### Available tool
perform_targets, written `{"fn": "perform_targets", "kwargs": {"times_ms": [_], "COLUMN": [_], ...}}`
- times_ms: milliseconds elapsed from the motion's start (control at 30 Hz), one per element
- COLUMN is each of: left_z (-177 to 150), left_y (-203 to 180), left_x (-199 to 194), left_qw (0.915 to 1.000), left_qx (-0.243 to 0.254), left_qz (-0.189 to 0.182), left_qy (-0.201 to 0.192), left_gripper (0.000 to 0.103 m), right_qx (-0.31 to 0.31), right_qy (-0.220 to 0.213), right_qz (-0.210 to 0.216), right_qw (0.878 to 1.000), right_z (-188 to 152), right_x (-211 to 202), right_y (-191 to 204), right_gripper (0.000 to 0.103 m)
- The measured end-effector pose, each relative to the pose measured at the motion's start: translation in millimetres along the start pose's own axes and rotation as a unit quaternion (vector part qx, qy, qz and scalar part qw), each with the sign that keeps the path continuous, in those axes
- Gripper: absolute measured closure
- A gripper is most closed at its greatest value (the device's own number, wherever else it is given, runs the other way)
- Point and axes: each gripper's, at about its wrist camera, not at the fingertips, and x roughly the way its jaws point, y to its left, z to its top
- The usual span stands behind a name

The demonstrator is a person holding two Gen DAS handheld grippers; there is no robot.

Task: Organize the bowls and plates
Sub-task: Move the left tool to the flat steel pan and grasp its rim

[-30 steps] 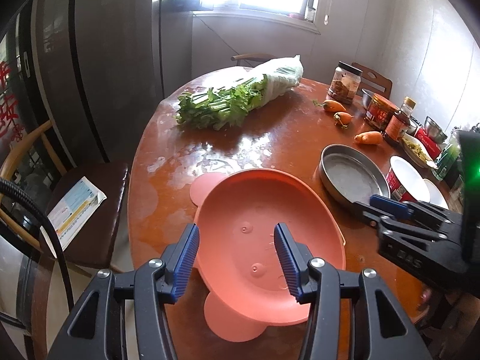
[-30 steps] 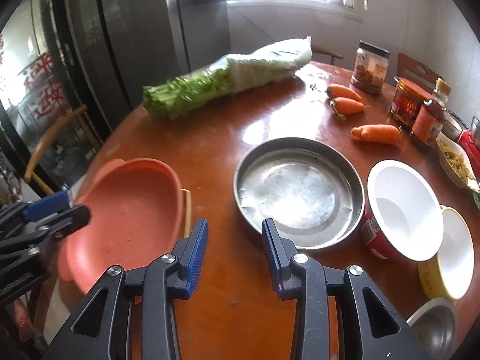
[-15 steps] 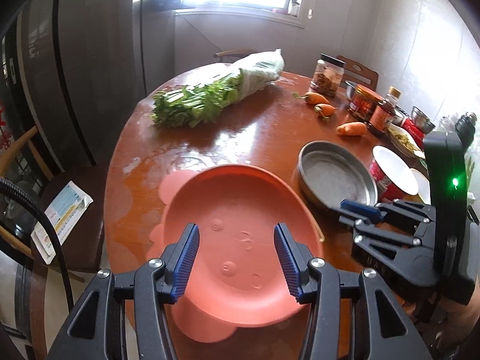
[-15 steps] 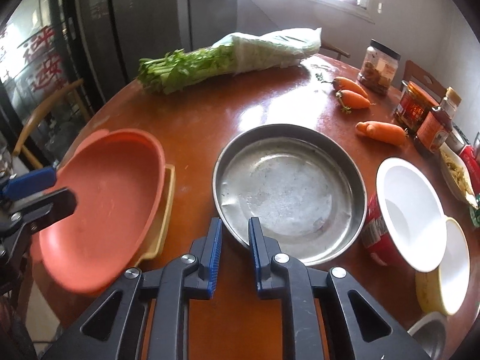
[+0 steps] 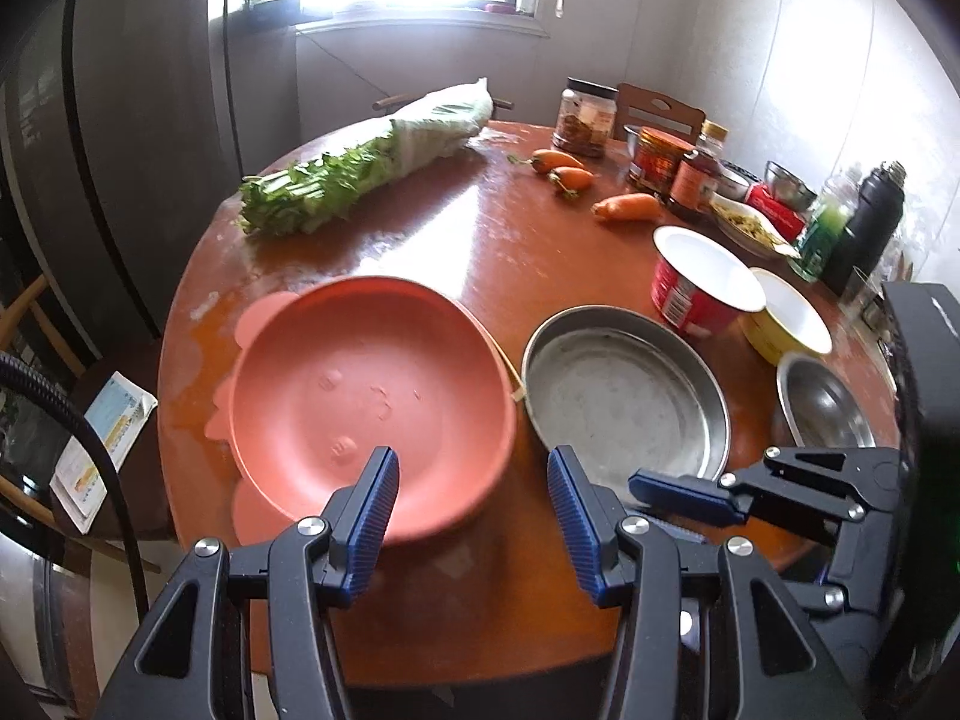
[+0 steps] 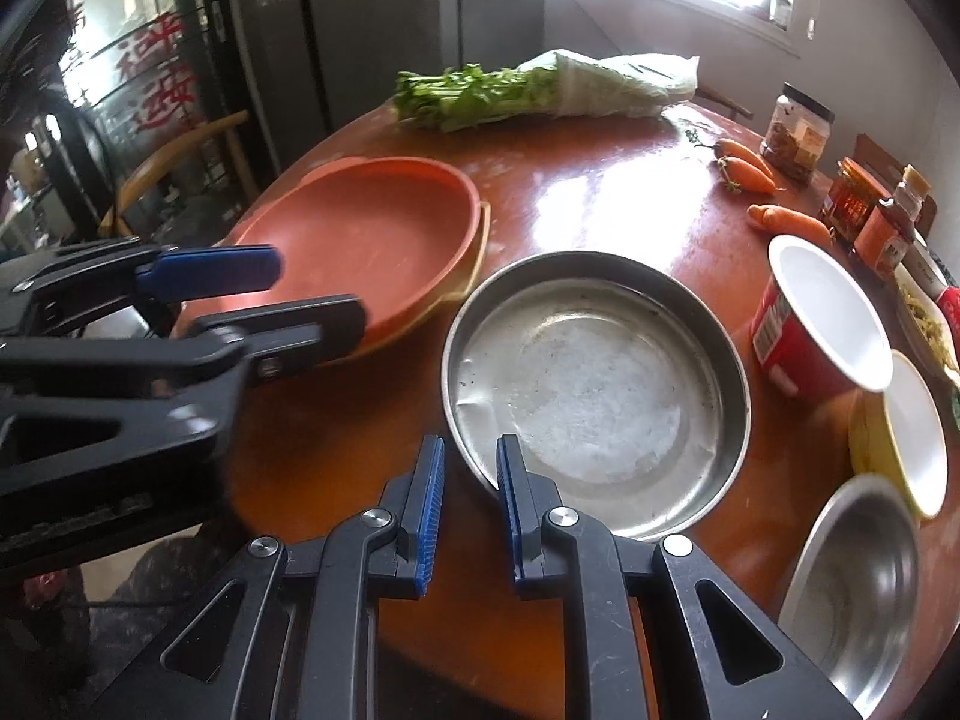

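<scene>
At lower centre, just narrowed jaws of right gripper (image 6: 469, 480) around near rim of steel pan (image 6: 594, 384), grip unproven; held left gripper (image 5: 474, 516) spread, empty, by pink plate (image 5: 372, 396); left bowls (image 6: 822, 324) at right unstacked.

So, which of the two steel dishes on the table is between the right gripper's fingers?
The wide, shallow round steel pan: its near rim sits between the right gripper fingers. The small deep steel bowl stands apart, untouched.

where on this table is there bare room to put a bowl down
The widest bare patch is mid-table, bordered by the bagged greens, carrots, pink plate and steel pan. A smaller strip lies along the near edge. The right side is crowded: red cup, yellow bowl, small steel bowl, jars.
</scene>
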Motion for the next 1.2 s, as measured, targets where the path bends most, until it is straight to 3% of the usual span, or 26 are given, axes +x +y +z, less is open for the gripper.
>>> {"fn": "perform_targets", "kwargs": {"times_ms": [433,533,633,767,900,1200], "left_z": [-23.2,-25.3,-29.2,-34.7,-37.1,-32.8], "left_y": [-16.0,-16.0,-17.5,-22.6,-29.6,-33.4], "left_x": [-15.1,-18.3,-20.6,-16.0,-8.3,10.0], "left_qw": [1.0,1.0,1.0,0.9999,0.9998,0.9994], "left_qx": [0.003,0.0,-0.004,-0.009,-0.011,-0.017], "left_qz": [0.003,0.004,0.003,-0.004,-0.01,-0.007], "left_qy": [0.001,-0.001,-0.001,0.007,0.016,0.03], "left_gripper": [0.051,0.051,0.051,0.051,0.051,0.051], "right_qx": [-0.023,-0.006,0.029,0.095,0.143,0.172], "right_qy": [-0.024,-0.042,-0.059,-0.069,-0.056,-0.054], "right_qz": [0.022,0.017,-0.008,-0.037,-0.028,-0.031], "right_qw": [0.999,0.999,0.998,0.992,0.988,0.983], "right_z": [-31.9,-35.4,-42.3,-54.1,-61.7,-58.0], "right_x": [-29.7,-42.2,-55.6,-63.5,-56.3,-37.3], "right_y": [19.6,11.7,-4.0,-27.5,-40.6,-46.3], "right_gripper": [0.085,0.081,0.068,0.068,0.068,0.068]}}
